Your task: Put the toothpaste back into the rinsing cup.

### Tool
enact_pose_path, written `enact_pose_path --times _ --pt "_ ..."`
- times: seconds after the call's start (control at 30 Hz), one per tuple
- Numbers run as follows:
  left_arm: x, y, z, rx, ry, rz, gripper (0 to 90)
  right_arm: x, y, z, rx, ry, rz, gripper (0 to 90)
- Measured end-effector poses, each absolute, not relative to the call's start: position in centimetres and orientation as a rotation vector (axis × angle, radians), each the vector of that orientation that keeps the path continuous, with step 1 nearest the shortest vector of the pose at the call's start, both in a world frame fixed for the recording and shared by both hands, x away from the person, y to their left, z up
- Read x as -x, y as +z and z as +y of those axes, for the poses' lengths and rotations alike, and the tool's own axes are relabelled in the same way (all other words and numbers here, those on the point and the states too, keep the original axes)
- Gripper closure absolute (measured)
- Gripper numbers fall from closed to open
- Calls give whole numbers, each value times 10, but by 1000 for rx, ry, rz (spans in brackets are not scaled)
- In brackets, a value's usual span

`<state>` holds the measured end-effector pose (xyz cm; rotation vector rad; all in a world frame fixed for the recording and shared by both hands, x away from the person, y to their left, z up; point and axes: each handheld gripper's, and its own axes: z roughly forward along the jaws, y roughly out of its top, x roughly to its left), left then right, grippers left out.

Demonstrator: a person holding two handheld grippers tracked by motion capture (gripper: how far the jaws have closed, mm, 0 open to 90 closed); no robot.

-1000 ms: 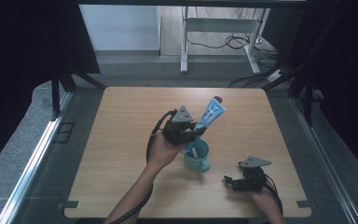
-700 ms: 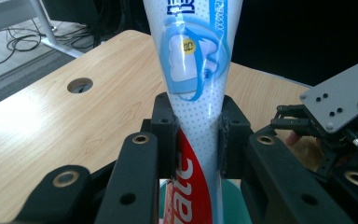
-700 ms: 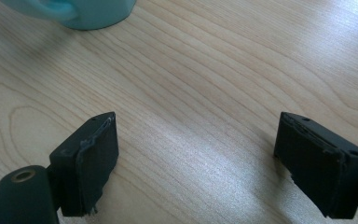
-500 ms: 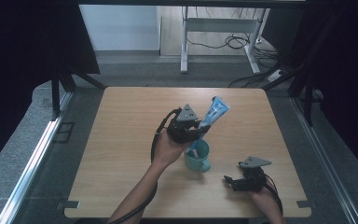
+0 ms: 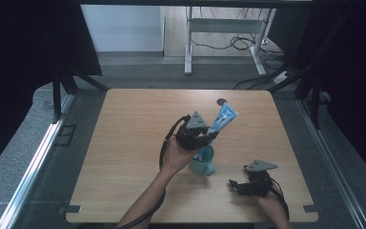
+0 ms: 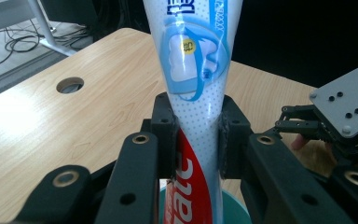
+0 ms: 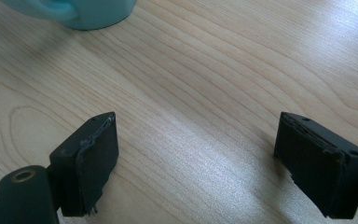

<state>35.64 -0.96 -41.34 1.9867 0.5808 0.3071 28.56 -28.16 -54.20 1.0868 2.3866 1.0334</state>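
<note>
A blue, white and red toothpaste tube [image 5: 223,118] [image 6: 193,70] stands tilted, wide end up, over a teal mug [image 5: 204,163]. Its lower end dips into the mug's mouth [image 6: 235,214]. My left gripper [image 5: 201,136] [image 6: 196,137] is shut on the tube's middle, both pads pressing its sides. My right gripper [image 5: 233,185] [image 7: 198,158] rests low on the wooden table [image 5: 133,143] to the front right of the mug, jaws wide apart with only bare wood between them. The mug's base [image 7: 88,11] lies ahead of it.
A round cable hole [image 5: 221,101] [image 6: 70,85] sits near the table's far edge. The right gripper [image 6: 326,121] shows off to the side in the left gripper view. Dark curtains flank the table, and a desk frame with cables stands behind it.
My left gripper and the tube have shifted slightly right and nearer the mug. The right gripper has stayed in place.
</note>
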Motion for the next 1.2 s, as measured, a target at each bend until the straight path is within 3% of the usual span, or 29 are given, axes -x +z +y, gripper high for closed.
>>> enact_pose_path --times 1.2 --pt "-352 -447 -5 -2015 245 626 717 -286 -542 -282 -1086 1033 2389 136"
